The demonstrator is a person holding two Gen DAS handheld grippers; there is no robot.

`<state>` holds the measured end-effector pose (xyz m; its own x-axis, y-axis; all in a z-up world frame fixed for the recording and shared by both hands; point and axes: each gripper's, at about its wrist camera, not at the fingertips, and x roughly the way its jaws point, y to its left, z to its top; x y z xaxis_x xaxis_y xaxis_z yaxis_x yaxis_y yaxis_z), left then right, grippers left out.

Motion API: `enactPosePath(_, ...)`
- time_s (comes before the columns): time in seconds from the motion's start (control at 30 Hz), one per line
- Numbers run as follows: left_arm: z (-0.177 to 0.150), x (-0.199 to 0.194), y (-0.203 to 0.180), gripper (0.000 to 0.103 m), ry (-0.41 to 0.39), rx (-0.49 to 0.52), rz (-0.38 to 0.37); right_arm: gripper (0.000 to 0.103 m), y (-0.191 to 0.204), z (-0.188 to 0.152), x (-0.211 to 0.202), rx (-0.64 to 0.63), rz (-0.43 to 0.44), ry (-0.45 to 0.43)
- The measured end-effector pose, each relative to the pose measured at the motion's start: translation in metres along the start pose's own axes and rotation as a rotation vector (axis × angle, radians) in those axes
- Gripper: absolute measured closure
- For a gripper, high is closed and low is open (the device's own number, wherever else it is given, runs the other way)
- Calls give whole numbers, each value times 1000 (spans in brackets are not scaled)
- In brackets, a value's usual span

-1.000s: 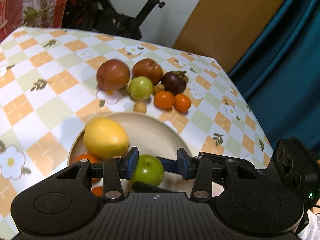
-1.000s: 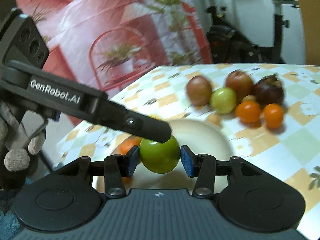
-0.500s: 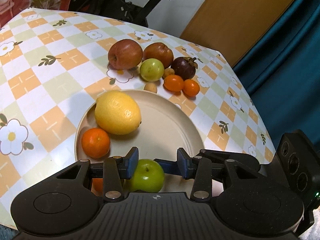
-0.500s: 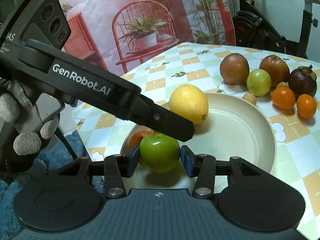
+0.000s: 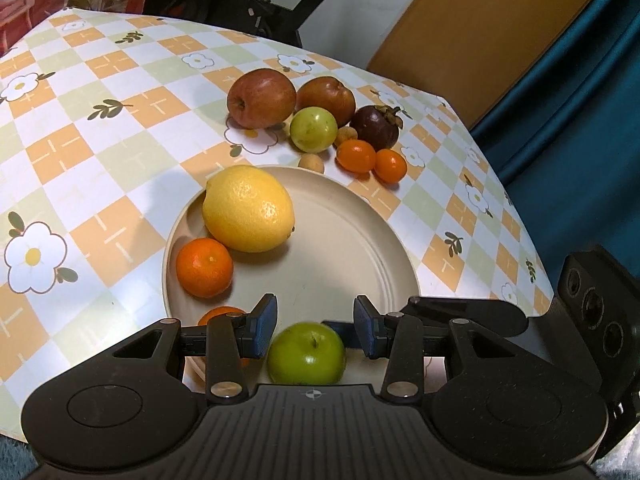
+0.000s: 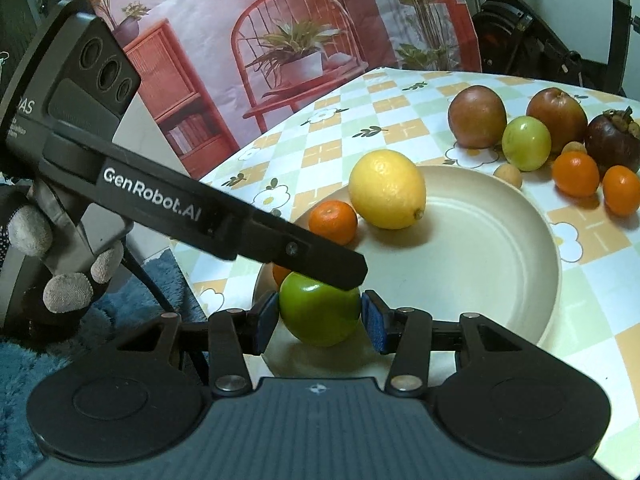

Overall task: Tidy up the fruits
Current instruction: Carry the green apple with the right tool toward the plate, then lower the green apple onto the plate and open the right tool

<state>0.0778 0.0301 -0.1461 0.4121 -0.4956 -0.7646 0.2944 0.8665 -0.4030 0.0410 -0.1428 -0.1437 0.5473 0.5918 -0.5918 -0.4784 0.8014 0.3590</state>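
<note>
Your right claw point(image 6: 319, 322) is clenched on the round green apple point(image 6: 320, 309), holding it at the near rim of the beige round plate point(image 6: 500, 240) on the checked worktop point(image 5: 100, 128). Your left claw point(image 5: 316, 326) hangs released above the apple, pads apart and clear of it. A yellow lemon point(image 5: 248, 208) and an orange mandarin point(image 5: 205, 267) lie touching on the plate.

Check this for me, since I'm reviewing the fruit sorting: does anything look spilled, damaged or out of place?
Nothing looks spilled or damaged. The lemon and tangerine sit inside the beige plate. The right gripper holds the green apple low over the plate's near edge. The other fruits lie clustered on the tablecloth beyond the plate.
</note>
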Motion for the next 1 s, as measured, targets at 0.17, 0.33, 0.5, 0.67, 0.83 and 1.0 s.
enactPosePath(0.17, 2, -2, -3, 59, -19, 7, 21, 53, 3, -1, 0, -10, 3, 9)
enactPosePath(0.33, 4, -8, 0, 59, -50, 0, 43, 52, -1, -1, -4, 4, -31, -10)
enactPosePath(0.5, 9, -12, 2, 59, -83, -18, 58, 52, -7, 0, -12, 23, -49, -48)
enactPosePath(0.67, 17, -16, 0, 59, -117, -6, 78, 52, -13, 4, -25, 35, -80, -110)
enactPosePath(0.83, 32, -14, -11, 59, -151, 24, 82, 52, -29, 10, -44, 52, -150, -189)
enactPosePath(1.0, 51, -2, -30, 59, -182, 77, 77, 52, -56, 14, -65, 76, -283, -266)
